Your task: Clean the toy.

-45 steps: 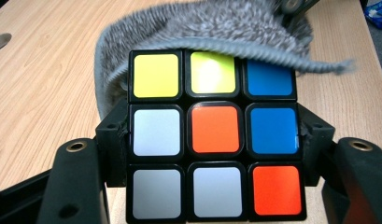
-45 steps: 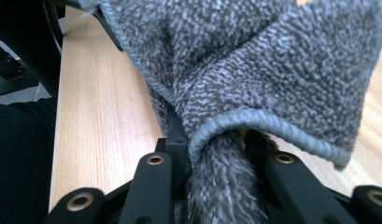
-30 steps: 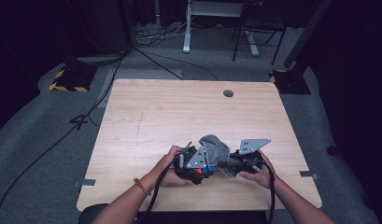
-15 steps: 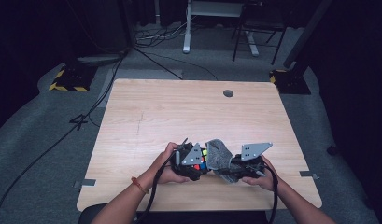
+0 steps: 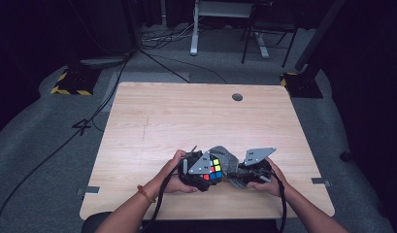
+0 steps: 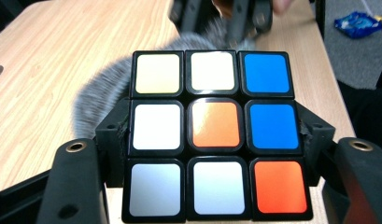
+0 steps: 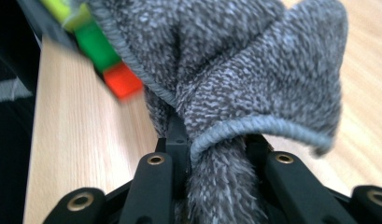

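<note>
Left gripper view: left tool (image 6: 216,154) clamps scrambled cube (image 6: 212,135) (orange centre), right tool (image 7: 212,154) pinches fuzzy grey cloth (image 7: 254,79).

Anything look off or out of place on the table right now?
Nothing stands out. The left gripper clamps the cube squarely, and the right gripper is shut on the bunched grey cloth beside it. A blue wrapper lies on the floor past the table.
</note>
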A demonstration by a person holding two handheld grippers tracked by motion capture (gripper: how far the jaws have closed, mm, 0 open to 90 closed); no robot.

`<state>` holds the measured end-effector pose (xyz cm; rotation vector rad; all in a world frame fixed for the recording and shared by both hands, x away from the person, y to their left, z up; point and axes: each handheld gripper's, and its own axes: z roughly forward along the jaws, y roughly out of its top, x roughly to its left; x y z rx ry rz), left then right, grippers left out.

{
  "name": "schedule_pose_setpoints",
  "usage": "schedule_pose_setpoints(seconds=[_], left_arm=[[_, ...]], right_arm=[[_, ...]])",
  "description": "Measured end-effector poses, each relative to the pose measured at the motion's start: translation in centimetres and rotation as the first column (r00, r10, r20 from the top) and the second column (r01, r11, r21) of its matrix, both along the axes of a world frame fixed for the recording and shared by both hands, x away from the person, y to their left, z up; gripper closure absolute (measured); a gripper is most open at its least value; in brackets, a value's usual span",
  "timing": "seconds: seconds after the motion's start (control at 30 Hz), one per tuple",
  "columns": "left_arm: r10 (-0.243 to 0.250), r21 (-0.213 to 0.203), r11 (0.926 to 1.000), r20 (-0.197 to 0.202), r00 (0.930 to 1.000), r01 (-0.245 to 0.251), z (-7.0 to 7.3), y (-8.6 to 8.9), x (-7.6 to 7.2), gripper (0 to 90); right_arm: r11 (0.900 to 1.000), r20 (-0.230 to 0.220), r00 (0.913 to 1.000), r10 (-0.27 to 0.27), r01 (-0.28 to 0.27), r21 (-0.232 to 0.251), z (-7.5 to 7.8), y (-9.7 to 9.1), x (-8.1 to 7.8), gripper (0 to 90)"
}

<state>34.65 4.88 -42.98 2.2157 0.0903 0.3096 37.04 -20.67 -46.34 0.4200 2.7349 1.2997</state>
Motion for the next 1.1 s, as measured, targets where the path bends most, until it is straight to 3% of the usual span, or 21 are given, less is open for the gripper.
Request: schedule_pose_setpoints(seconds=[0.1, 0.23, 0.4, 0.47, 0.6, 0.7, 0.9, 0.97, 1.1], left_arm=[[0.025, 0.002, 0.9997, 0.010, 0.9996, -0.025, 0.1, 0.2, 0.2, 33.3], [0.038, 0.017, 0.9991, 0.004, 0.9993, -0.038, -0.3, 0.2, 0.4, 33.4], [0.024, 0.074, 0.9970, 0.004, 0.9997, -0.025, -0.9, -0.6, 0.3, 33.4], [0.021, 0.090, 0.9957, 0.016, 0.9997, -0.022, -1.1, -0.9, 0.1, 33.4], [0.003, 0.070, 0.9976, -0.008, 1.0000, -0.003, -1.0, -0.7, 0.0, 33.4], [-0.006, 0.071, 0.9975, 0.008, 0.9999, 0.005, -0.7, -0.8, -0.2, 33.3], [0.011, 0.045, 0.9989, 0.019, 0.9997, -0.012, 0.0, -0.1, 0.0, 33.3], [0.013, 0.031, 0.9994, 0.012, 0.9998, -0.014, 0.1, 0.2, 0.1, 33.3], [0.023, -0.001, 0.9997, 0.013, 0.9997, -0.023, 0.2, 0.3, 0.2, 33.3]], right_arm=[[0.9997, -0.007, 0.9998, 0.021, -0.020, 0.016, 0.0, -0.2, -0.4, 72.5], [0.9969, 0.019, 0.9979, 0.062, -0.063, 0.046, 0.9, -0.5, -1.2, 72.5], [0.9905, 0.050, 0.9961, 0.073, -0.078, 0.113, 2.1, -0.4, -1.5, 72.5], [0.9910, 0.065, 0.9957, 0.065, -0.072, 0.112, 2.4, -0.2, -1.5, 72.4], [0.9957, 0.073, 0.9973, 0.009, -0.015, 0.091, 2.1, 0.0, -0.8, 72.3], [0.9979, 0.043, 0.9990, -0.010, 0.007, 0.064, 1.5, 0.0, -0.1, 72.4], [0.9989, -0.016, 0.9993, 0.034, -0.035, -0.031, -0.1, 0.2, -0.2, 72.1], [0.9982, -0.034, 0.9978, 0.057, -0.058, -0.014, -0.2, 0.2, -0.4, 72.1], [0.9951, -0.028, 0.9957, 0.088, -0.087, 0.048, 0.7, -0.1, -0.7, 72.1]])
